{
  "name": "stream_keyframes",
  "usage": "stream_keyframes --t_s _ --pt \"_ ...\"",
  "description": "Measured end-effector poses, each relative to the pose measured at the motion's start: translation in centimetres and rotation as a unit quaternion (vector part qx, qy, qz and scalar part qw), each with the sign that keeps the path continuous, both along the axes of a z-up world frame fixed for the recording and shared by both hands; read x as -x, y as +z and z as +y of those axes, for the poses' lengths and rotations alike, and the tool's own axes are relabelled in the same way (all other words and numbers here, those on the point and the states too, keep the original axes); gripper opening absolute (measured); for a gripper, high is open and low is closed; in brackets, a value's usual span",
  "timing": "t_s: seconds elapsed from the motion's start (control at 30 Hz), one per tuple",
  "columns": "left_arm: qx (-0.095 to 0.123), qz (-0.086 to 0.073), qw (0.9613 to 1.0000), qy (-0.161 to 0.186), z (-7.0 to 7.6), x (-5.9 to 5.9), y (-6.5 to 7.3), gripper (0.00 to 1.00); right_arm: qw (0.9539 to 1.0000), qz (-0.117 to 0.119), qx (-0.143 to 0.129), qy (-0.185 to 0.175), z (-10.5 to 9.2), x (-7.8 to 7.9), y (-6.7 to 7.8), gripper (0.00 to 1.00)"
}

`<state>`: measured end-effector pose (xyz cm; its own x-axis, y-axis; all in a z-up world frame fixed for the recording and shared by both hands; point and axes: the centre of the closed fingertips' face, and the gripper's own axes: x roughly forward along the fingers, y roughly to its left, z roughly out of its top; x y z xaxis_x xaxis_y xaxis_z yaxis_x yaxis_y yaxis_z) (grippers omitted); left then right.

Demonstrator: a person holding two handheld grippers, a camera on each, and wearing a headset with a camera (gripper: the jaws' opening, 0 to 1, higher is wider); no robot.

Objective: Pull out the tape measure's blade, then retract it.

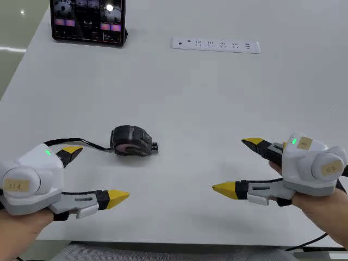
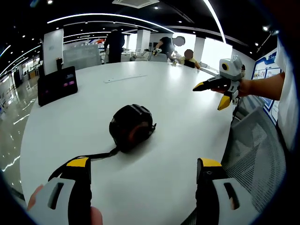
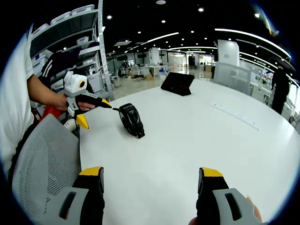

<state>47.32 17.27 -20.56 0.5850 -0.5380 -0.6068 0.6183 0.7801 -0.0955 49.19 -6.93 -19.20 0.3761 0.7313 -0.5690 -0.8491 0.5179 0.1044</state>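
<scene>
While I'm holding left gripper (image 1: 100, 171) and right gripper (image 1: 232, 165) with jaws spread, gripping nothing, tape measure (image 1: 130, 141) is sitting on white table (image 1: 190, 98) nearer the left one, strap (image 1: 87, 143) trailing toward it. Head view is showing power strip (image 1: 215, 44) and tablet (image 1: 88, 20); right gripper view is catching mesh chair (image 3: 42, 164).

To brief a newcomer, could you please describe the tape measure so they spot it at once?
Start at the big white table, with a dark tablet and a white power strip along its far side. Towards the near edge, left of centre, lies the tape measure. It is the one small rounded black case, trailing a thin black strap.
</scene>
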Motion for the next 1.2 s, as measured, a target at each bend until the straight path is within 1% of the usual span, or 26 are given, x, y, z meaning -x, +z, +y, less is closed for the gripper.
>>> stream_keyframes --t_s 0.13,0.27,0.33,0.47,0.67,0.73,0.9,0.93,1.07,1.13,1.17,1.2 --pt "0.002 0.002 1.0000 -0.002 0.4 0.5 0.1 0.94 1.0000 -0.001 0.003 -0.002 -0.6 0.3 -0.1 0.83" --pt "0.001 0.004 1.0000 -0.007 0.6 0.9 0.2 0.95 1.0000 0.005 0.005 -0.007 -1.2 0.8 -0.2 0.84" --pt "0.005 0.004 0.9999 -0.009 0.7 1.1 0.4 0.96 0.9999 0.007 0.005 -0.009 -1.5 1.0 -0.2 0.85" --pt "0.007 0.001 0.9999 -0.014 0.8 1.2 0.7 0.99 0.9999 0.009 0.008 -0.011 -1.9 1.3 -0.2 0.86" --pt "0.011 0.004 0.9997 -0.020 0.7 1.5 0.7 0.99 0.9996 0.017 0.015 -0.017 -2.7 1.7 -0.6 0.88" --pt "0.006 0.004 0.9997 -0.026 0.7 1.6 0.6 0.99 0.9995 0.018 0.020 -0.018 -3.1 1.8 -0.9 0.89" --pt "0.003 0.004 0.9994 -0.033 0.6 2.0 0.4 0.99 0.9993 0.021 0.022 -0.021 -3.4 2.1 -1.0 0.93" --pt "-0.001 0.003 0.9993 -0.036 0.6 2.1 0.4 0.99 0.9993 0.020 0.023 -0.021 -3.5 2.2 -1.0 0.93" --pt "-0.003 0.003 0.9990 -0.044 0.6 2.4 0.4 0.99 0.9993 0.021 0.020 -0.023 -3.7 2.3 -0.9 0.98" --pt "-0.003 0.004 0.9989 -0.046 0.6 2.6 0.4 0.99 0.9993 0.023 0.019 -0.022 -3.7 2.5 -0.9 0.99" --pt "-0.005 0.001 0.9988 -0.049 0.6 2.7 0.5 0.99 0.9993 0.023 0.020 -0.022 -3.7 2.7 -0.9 0.99" --pt "-0.007 0.002 0.9986 -0.051 0.7 2.7 0.5 0.99 0.9993 0.023 0.021 -0.021 -3.7 2.7 -0.9 0.99"
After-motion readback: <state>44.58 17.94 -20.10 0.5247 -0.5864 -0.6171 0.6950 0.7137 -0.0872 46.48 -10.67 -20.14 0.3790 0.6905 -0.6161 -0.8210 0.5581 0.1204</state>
